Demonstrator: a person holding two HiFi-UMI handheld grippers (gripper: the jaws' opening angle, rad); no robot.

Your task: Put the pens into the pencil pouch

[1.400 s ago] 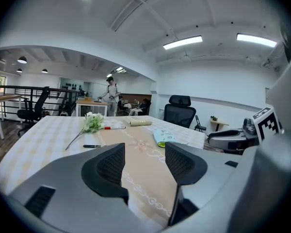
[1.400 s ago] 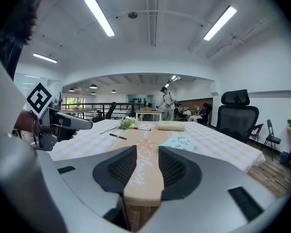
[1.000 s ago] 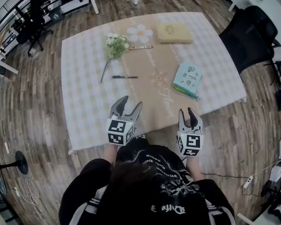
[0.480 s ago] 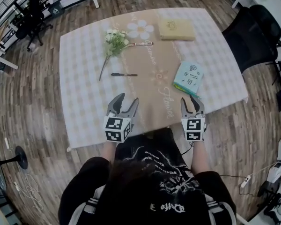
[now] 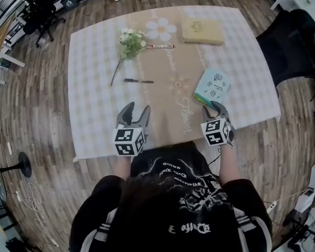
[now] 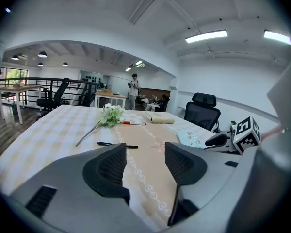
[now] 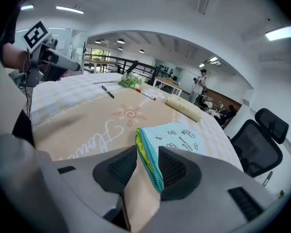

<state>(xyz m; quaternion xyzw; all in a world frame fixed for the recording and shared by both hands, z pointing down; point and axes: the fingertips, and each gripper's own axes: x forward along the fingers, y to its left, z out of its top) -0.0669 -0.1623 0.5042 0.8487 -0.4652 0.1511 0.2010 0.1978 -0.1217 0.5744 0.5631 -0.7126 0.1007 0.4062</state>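
Pale-blue pouch lies flat at the near right of the table, teal zip edge toward me. The zip looks closed. Both pens are well apart from it: black pen mid-table, red pen further off, just beside the flowers. Neither is in the pouch yet.

My right hand-held gripper is at the pouch's near corner. Its jaws are partly apart with the zip edge standing between them. The pads are not clearly pressing, so nothing is held. My left hand-held gripper hovers over the near table edge, jaws wide and empty, pointing toward the black pen.

Step in hand, as I read it: take hold of the pouch so it can be opened. To do it well, close the right on the fabric corner beside the zip, not on the teeth. Bite deep enough that the thin cloth won't slip, and keep the corner low so the pouch doesn't fold over. The left then goes for the zip pull. I can't tell where it sits, so find it first. Pens after.
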